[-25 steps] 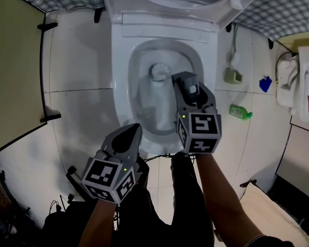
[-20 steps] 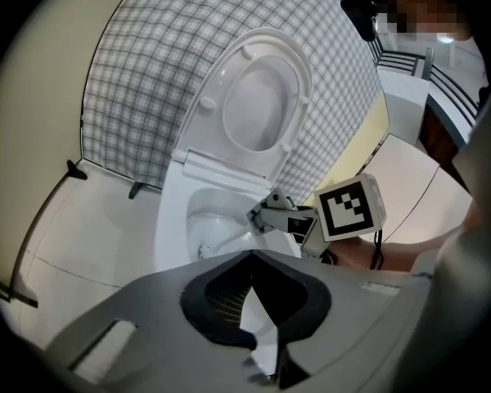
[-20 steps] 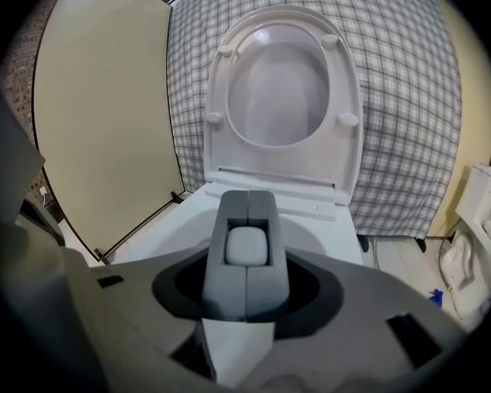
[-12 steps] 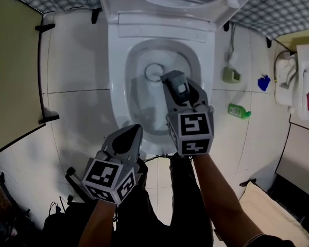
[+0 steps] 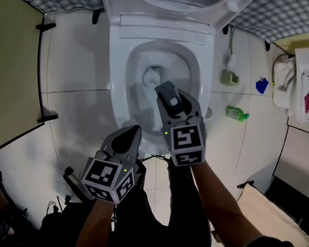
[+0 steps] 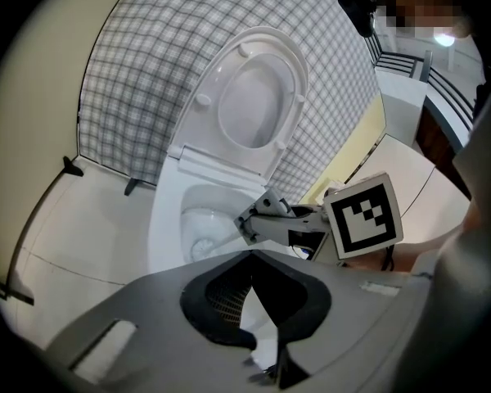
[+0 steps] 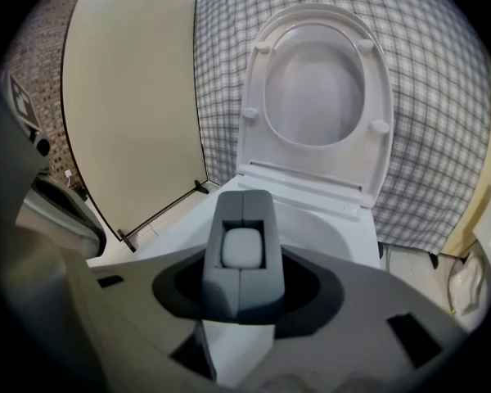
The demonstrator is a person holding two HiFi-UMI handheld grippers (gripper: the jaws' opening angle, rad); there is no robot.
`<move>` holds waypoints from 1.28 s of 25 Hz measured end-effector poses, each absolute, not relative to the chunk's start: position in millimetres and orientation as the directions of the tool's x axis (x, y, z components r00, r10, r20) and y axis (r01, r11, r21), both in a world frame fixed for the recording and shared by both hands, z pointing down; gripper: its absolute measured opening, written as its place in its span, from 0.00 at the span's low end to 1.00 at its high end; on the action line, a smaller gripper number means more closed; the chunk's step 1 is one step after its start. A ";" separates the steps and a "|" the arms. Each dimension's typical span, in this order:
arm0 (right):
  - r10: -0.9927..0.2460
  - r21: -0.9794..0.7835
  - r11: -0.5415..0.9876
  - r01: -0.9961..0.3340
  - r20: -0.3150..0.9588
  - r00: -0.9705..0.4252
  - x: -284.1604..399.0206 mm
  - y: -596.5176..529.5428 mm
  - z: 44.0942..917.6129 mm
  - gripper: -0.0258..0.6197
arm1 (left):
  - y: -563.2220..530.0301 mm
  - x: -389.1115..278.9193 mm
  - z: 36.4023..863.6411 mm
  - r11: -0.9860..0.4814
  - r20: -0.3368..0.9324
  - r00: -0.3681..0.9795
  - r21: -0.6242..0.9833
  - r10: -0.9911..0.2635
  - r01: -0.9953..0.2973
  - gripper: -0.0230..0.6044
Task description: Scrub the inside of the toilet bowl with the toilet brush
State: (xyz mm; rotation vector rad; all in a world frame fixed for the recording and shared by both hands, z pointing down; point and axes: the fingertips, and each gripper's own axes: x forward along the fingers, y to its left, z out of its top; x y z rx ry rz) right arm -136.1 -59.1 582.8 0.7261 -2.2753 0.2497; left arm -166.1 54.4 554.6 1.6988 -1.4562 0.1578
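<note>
The white toilet (image 5: 118,86) stands with seat and lid (image 7: 315,88) raised. A white toilet brush head (image 5: 152,76) rests low inside the bowl, left of centre; it also shows in the left gripper view (image 6: 201,246). My right gripper (image 5: 166,98) hangs over the bowl's near half, shut on the brush's white handle (image 7: 244,246), which fills the window between its jaws. My left gripper (image 5: 125,138) stays at the bowl's near left rim, its jaws together with nothing in them. In the left gripper view the right gripper (image 6: 251,222) points down into the bowl.
A tan partition (image 5: 13,71) stands to the left. Right of the toilet on the tiled floor are a green bottle (image 5: 237,113), a grey-green holder (image 5: 228,77) and a blue item (image 5: 261,85). White fixtures (image 5: 298,81) line the far right. Cables (image 5: 67,189) lie near my legs.
My right gripper has shifted left and toward the bowl's near edge, dragging the brush head leftward inside the bowl. The left gripper has stayed put.
</note>
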 end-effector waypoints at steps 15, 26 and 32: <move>-0.395 0.039 0.822 -0.569 0.757 -0.520 -115.3 -41.2 604.7 0.35 | 46.5 -153.9 547.9 0.026 0.579 0.324 0.513 -0.748 -0.858 0.02; -0.406 0.051 0.801 -0.597 0.779 -0.479 -116.9 -54.7 621.2 0.35 | 49.1 -153.2 545.4 0.023 0.577 0.322 0.509 -0.751 -0.860 0.02; -0.444 0.006 0.758 -0.652 0.737 -0.510 -100.2 -75.5 594.3 0.35 | 51.0 -150.4 544.1 0.024 0.582 0.310 0.494 -0.752 -0.869 0.02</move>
